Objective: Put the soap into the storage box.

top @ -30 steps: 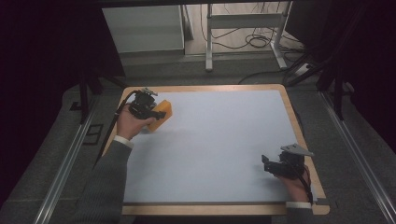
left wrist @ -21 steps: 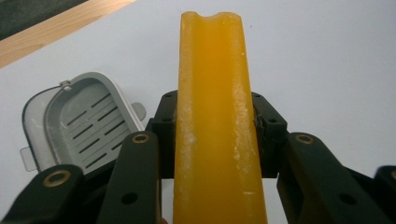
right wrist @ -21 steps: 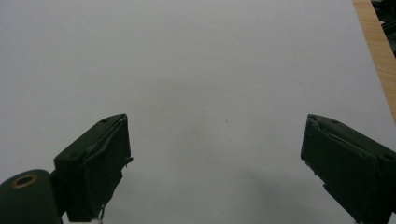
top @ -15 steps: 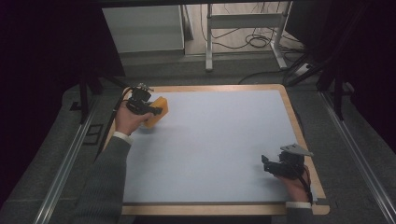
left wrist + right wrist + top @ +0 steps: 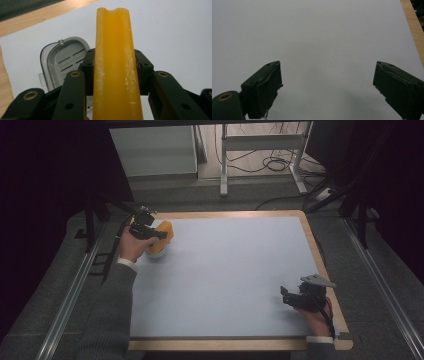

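Beyond the wood-edged table (image 5: 320,255), a white cabinet (image 5: 152,150) stands left of a metal frame (image 5: 260,150); cables (image 5: 272,165) cross the dim floor.

The table (image 5: 320,255) carries one yellow soap bar (image 5: 116,62), one grey soap dish (image 5: 63,60) (slotted inside), and two grippers, left (image 5: 150,231) and right (image 5: 292,297).

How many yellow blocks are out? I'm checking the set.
1: the yellow block is clamped in the left gripper above a grey lid, near the table's far left corner.
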